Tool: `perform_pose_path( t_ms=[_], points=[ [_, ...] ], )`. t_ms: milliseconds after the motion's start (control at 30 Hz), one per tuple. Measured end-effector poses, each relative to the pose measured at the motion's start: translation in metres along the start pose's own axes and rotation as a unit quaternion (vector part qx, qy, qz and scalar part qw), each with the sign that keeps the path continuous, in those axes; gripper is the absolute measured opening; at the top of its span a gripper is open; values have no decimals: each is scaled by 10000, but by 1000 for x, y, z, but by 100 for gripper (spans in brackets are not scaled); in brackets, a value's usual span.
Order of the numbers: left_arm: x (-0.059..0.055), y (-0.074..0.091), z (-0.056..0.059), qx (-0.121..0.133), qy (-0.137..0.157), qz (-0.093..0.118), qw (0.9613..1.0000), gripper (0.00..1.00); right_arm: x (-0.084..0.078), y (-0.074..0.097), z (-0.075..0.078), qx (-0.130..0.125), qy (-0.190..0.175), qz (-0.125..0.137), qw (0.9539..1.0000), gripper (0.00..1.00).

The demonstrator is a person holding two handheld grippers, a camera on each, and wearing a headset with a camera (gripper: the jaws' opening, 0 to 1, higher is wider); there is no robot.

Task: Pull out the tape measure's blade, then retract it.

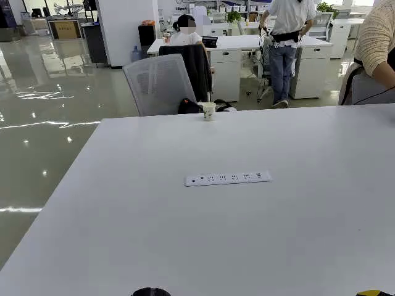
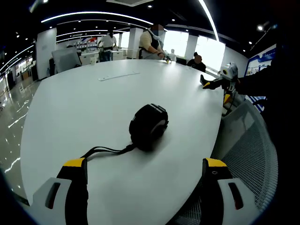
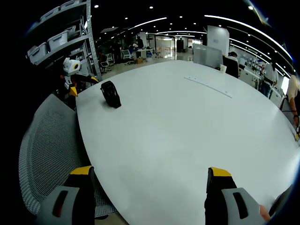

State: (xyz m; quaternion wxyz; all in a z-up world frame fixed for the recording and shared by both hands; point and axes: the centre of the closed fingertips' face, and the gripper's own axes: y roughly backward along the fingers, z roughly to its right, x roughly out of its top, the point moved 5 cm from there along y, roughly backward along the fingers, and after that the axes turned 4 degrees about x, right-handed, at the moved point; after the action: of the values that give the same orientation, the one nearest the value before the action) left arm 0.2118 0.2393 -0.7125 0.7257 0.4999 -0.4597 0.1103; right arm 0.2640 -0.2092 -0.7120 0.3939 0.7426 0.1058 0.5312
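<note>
A black round tape measure (image 2: 149,125) lies on the white table (image 2: 70,108) with a thin black strap trailing toward me; no blade is out. My left gripper (image 2: 145,187) is open just short of it, the yellow-tipped jaws standing wide on either side of the strap. In the right gripper view the tape measure (image 3: 110,93) sits far off to the left near the table edge, and my right gripper (image 3: 147,192) is open over bare table (image 3: 178,131). The head view catches the tape measure's top (image 1: 150,291) at the bottom edge.
A white power strip (image 1: 228,179) lies mid-table and a paper cup (image 1: 209,111) stands at the far edge. A grey mesh chair (image 2: 243,140) is at the near table edge by the grippers. An office chair (image 1: 159,83) and people at desks are beyond.
</note>
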Motion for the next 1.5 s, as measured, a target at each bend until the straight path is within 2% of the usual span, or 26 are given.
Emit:
perform_pose_path(
  t_ms=[533,600,733,900,1133,1267,1500],
  points=[
    [1,0,-2,-30,-6,-41,10000,99,-2,2,2,21,43,-79,10000,99],
    [2,0,-3,-21,-276,16,9996,99,-1,1,3,-12,76,-102,9999,99],
    [3,-2,-4,-46,-379,-40,9993,99,2,0,3,-18,191,-41,9998,99],
    [7,-5,-9,-93,-483,-139,9987,99,10,-3,4,115,298,39,9995,99],
    [16,-10,-14,-242,-769,-270,9964,99,21,-9,5,253,499,33,9984,99],
    [27,-14,-15,-368,-995,-293,9939,99,26,-14,6,334,512,0,9981,99],
    [41,-22,-18,-483,-1241,-369,9904,99,34,-20,4,445,610,23,9971,99]
  ],
)
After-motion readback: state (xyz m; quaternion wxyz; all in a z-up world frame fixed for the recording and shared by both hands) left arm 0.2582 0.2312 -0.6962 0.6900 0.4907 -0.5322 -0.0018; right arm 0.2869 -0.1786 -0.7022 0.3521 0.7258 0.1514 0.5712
